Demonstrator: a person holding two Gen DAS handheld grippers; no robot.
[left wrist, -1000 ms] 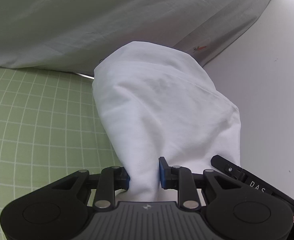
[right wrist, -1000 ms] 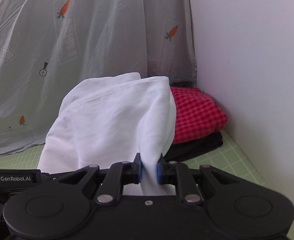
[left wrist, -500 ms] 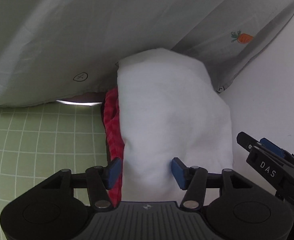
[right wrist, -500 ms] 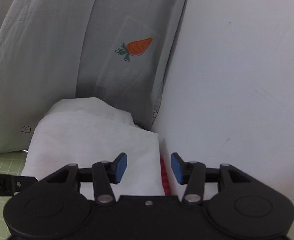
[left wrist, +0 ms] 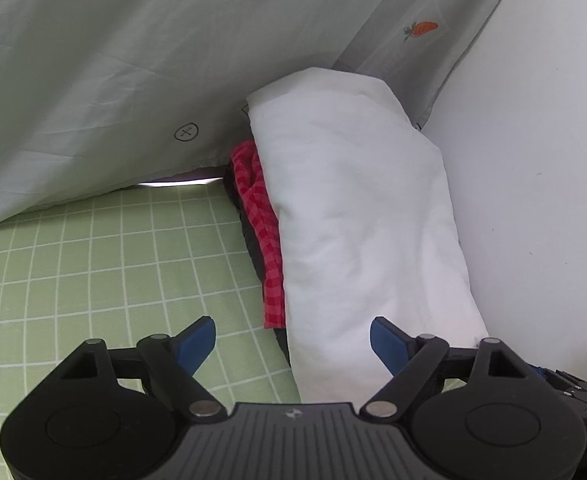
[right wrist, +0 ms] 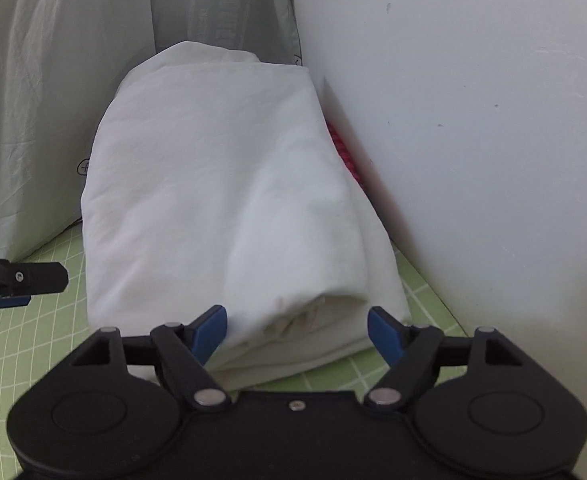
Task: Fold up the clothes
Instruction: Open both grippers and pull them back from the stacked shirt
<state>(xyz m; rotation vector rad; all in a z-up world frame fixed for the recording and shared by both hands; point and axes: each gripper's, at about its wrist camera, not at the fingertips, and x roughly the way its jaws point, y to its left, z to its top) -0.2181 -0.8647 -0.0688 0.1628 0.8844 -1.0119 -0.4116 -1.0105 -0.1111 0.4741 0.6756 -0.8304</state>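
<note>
A folded white garment (left wrist: 357,216) lies on top of a folded red checked garment (left wrist: 259,208) with a dark garment under it, stacked in the corner by the wall. My left gripper (left wrist: 293,340) is open, its blue pads either side of the white garment's near end, holding nothing. In the right wrist view the white garment (right wrist: 229,184) fills the middle and a strip of the red garment (right wrist: 343,148) shows by the wall. My right gripper (right wrist: 297,330) is open at the garment's near folded edge, empty.
A green grid mat (left wrist: 93,264) covers the surface. A pale grey curtain with carrot prints (left wrist: 173,60) hangs behind the stack. A white wall (right wrist: 473,120) stands close on the right. The left gripper's side (right wrist: 17,278) shows at the right wrist view's left edge.
Both grippers let go of the white garment and opened wide. The garment now rests on the red checked one, and both grippers have backed off a little.
</note>
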